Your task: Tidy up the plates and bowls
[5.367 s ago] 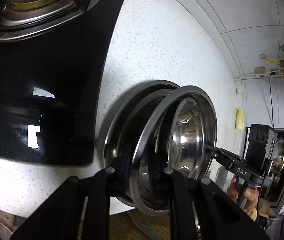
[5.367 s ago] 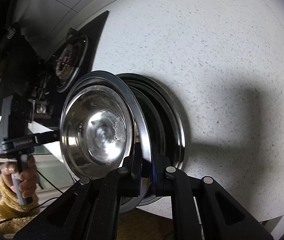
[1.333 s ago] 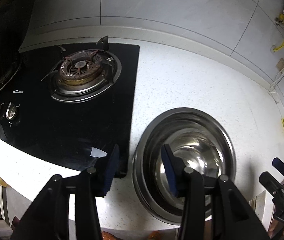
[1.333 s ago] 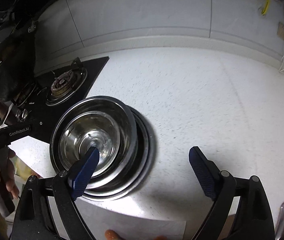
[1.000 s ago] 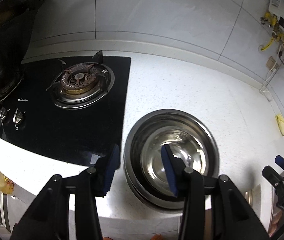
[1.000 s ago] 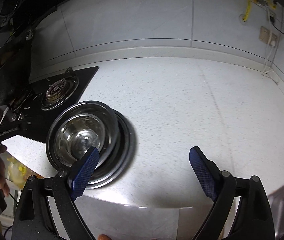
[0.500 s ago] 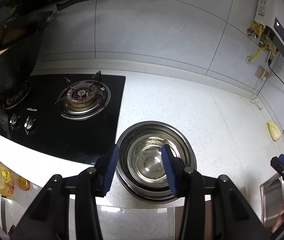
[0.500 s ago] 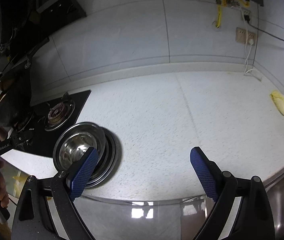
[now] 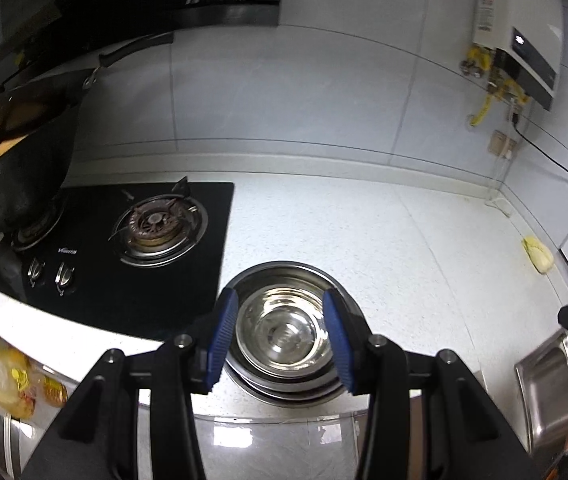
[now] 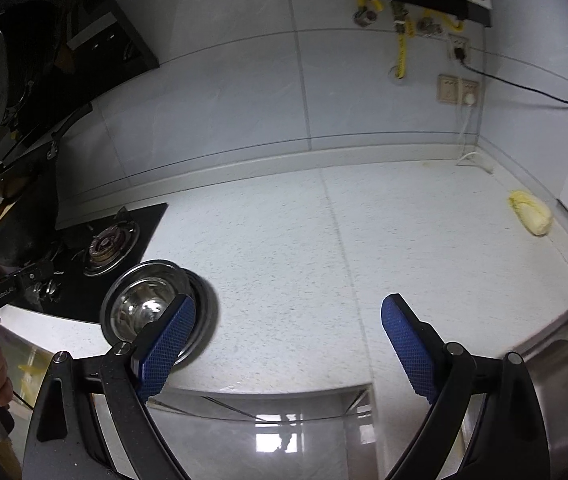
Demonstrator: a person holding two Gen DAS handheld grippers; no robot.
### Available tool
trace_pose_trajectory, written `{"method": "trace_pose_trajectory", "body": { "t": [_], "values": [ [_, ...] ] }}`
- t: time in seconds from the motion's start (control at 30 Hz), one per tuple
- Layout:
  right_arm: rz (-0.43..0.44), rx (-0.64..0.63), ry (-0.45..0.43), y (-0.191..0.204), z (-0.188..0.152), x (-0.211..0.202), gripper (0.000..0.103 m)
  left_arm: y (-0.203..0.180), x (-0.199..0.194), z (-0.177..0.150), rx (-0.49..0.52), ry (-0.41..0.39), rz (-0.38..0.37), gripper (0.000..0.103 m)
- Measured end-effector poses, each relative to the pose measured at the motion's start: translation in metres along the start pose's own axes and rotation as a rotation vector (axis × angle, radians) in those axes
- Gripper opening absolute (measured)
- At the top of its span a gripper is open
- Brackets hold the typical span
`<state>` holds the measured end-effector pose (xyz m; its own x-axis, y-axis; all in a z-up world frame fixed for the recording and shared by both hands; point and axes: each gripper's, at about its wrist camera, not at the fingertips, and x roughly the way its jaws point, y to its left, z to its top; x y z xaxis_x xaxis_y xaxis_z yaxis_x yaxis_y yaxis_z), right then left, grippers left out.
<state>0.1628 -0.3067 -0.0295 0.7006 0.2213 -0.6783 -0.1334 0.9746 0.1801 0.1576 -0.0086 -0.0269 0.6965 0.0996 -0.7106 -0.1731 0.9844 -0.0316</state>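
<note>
A stack of stainless steel bowls and plates [image 9: 284, 332] sits on the white speckled counter [image 9: 384, 248] near its front edge, just right of the stove. It also shows in the right wrist view [image 10: 144, 304]. My left gripper [image 9: 280, 336] is open and empty, held well above the stack, which shows between its blue pads. My right gripper [image 10: 284, 344] is wide open and empty, high above the counter to the right of the stack.
A black gas stove [image 9: 124, 248] with a burner [image 9: 156, 228] lies left of the stack. A steel sink [image 10: 564, 376] is at the right. A yellow cloth [image 10: 530, 212] lies at the far right. A dark wok [image 9: 16, 184] sits at the far left.
Both grippers let go of the bowl, now nested on the stack, opened, and pulled up and back from the counter, so the stack looks smaller.
</note>
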Motion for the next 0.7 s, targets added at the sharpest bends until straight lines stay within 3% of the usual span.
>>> {"method": "trace_pose_trajectory", "body": {
  "t": [0.27,0.7],
  "values": [
    [-0.08,0.053,-0.02,-0.009,-0.013,-0.028,0.092,0.0,-0.008,-0.008,0.031,0.023,-0.104,0.042],
    [-0.085,0.022,-0.052,0.002,-0.029,-0.061,0.092,-0.004,-0.032,-0.018,0.061,-0.001,-0.204,0.042]
  ]
}}
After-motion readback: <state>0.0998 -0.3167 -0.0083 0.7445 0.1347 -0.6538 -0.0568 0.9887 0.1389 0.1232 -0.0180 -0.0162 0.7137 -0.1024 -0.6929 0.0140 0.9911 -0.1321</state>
